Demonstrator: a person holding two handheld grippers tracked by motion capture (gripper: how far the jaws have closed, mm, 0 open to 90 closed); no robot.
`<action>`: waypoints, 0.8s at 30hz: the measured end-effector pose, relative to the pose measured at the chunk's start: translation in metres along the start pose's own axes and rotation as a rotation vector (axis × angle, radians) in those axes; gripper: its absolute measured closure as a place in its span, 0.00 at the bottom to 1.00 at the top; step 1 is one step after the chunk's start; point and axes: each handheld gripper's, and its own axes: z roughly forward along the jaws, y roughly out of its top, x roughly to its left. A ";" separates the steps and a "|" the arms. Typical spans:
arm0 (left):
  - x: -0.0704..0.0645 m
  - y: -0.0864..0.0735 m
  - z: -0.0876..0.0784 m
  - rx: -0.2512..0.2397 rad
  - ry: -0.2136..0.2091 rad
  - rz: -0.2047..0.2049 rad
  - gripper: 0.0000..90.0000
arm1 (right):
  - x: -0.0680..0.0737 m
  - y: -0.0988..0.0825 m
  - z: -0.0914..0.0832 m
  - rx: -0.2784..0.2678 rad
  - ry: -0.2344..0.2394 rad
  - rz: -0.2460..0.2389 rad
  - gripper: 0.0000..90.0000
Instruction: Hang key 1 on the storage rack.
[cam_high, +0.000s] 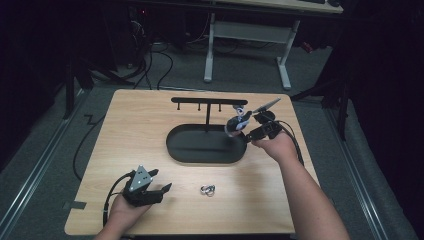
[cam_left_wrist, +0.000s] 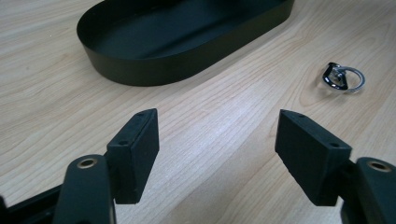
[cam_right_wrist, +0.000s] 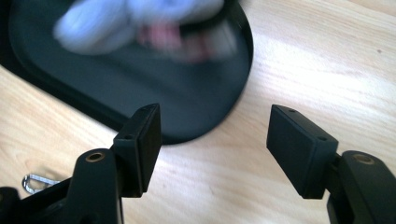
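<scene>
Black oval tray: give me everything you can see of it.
The black oval tray is matte, looks like metal, with a low upright wall and flat floor. It lies flat near the table's middle. A thin post rises from its far side and carries a crossbar with small pegs. A blurred white and grey object shows at its right end, by the right gripper; whether that object touches it is unclear. The left gripper stays apart.
</scene>
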 end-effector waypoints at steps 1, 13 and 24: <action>-0.001 0.000 0.000 0.002 0.000 0.002 0.36 | 0.000 -0.004 -0.003 -0.011 0.000 -0.006 0.41; -0.004 0.004 0.003 0.005 -0.053 -0.073 0.42 | 0.001 -0.075 -0.017 -0.145 -0.036 -0.111 0.49; -0.017 0.001 0.008 0.094 -0.005 -0.086 0.62 | 0.003 -0.154 0.009 -0.347 0.032 -0.133 0.56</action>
